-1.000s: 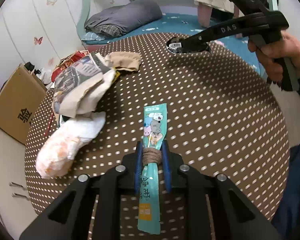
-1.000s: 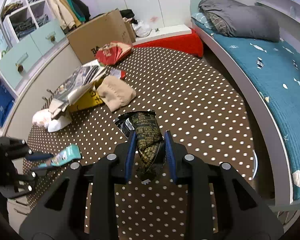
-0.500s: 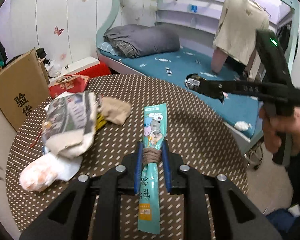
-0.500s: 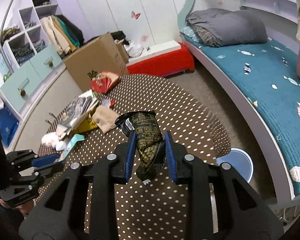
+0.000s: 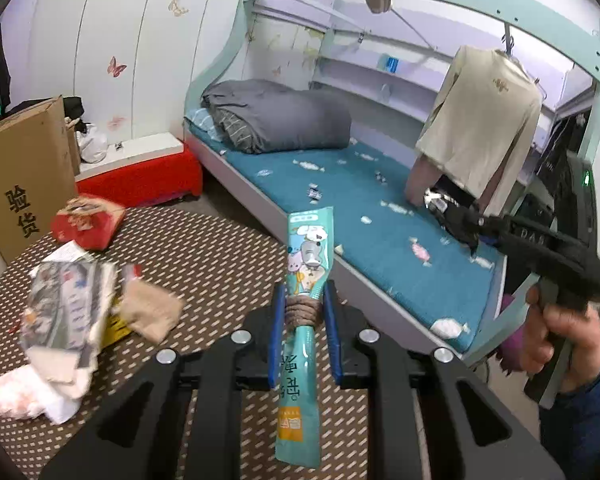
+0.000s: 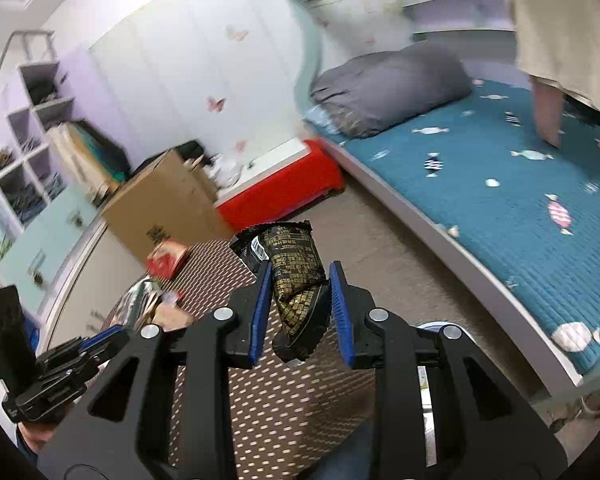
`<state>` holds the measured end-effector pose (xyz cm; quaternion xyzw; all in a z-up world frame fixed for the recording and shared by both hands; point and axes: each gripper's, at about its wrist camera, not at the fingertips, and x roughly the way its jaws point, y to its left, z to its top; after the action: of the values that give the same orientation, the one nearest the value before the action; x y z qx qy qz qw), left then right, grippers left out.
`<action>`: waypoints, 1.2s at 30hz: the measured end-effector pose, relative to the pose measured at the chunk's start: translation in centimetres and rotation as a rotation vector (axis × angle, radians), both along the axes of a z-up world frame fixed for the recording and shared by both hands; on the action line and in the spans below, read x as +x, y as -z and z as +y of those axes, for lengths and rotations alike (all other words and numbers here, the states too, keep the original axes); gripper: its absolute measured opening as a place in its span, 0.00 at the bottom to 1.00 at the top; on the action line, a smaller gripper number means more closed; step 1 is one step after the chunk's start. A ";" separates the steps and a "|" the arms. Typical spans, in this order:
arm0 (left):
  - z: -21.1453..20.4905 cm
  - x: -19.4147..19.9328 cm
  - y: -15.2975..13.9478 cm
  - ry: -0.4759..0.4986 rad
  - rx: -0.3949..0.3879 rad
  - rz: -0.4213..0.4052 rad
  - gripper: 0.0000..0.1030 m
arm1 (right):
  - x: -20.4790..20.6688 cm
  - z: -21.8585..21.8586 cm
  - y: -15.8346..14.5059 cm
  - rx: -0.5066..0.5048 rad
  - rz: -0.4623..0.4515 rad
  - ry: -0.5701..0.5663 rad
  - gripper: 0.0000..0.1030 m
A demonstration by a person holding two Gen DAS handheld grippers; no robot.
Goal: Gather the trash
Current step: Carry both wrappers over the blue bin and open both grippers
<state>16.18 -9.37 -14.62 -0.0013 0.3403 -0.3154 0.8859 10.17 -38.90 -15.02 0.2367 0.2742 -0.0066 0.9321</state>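
Note:
My left gripper point(image 5: 303, 308) is shut on a long teal snack wrapper point(image 5: 306, 256), held up above the round brown dotted table point(image 5: 220, 256). My right gripper point(image 6: 298, 292) is shut on a black and gold snack wrapper point(image 6: 292, 256), lifted off the table point(image 6: 272, 396). The right gripper also shows in the left wrist view point(image 5: 456, 220) over the bed, wrapper in its jaws. More trash lies at the table's left: a crumpled magazine point(image 5: 66, 304), a tan cloth point(image 5: 152, 312), white tissue point(image 5: 24, 396) and a red packet point(image 5: 88, 224).
A blue bed point(image 5: 360, 216) with a grey folded duvet point(image 5: 280, 120) runs along the right. A cardboard box point(image 5: 20, 176) and a red bench point(image 5: 140, 180) stand behind the table. A round blue-rimmed bin point(image 6: 432, 330) shows below the right gripper.
Both grippers have risen and tilted up from the table, each still holding its wrapper. The right gripper has swung out over the bed side.

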 end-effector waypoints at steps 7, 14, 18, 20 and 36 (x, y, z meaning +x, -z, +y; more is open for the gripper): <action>-5.4 1.0 -0.5 0.022 -0.069 0.025 0.18 | -0.3 -4.4 1.3 0.018 0.030 0.091 0.28; -11.2 2.5 1.4 0.039 -0.084 0.100 0.18 | 1.1 -7.2 4.2 0.038 0.095 0.141 0.28; -14.6 3.6 3.4 0.044 -0.061 0.141 0.18 | 2.1 -8.8 6.7 0.063 0.143 0.159 0.28; -16.3 4.3 4.7 0.043 -0.045 0.181 0.18 | 2.7 -9.5 8.2 0.082 0.173 0.167 0.28; -24.4 7.8 13.9 0.070 0.121 0.352 0.18 | 5.1 -13.1 16.2 0.166 0.316 0.216 0.28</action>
<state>23.95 -33.75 -28.54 0.0087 0.5081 -0.3200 0.7996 15.26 -51.98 -31.20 0.3368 0.3897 -0.1208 0.8486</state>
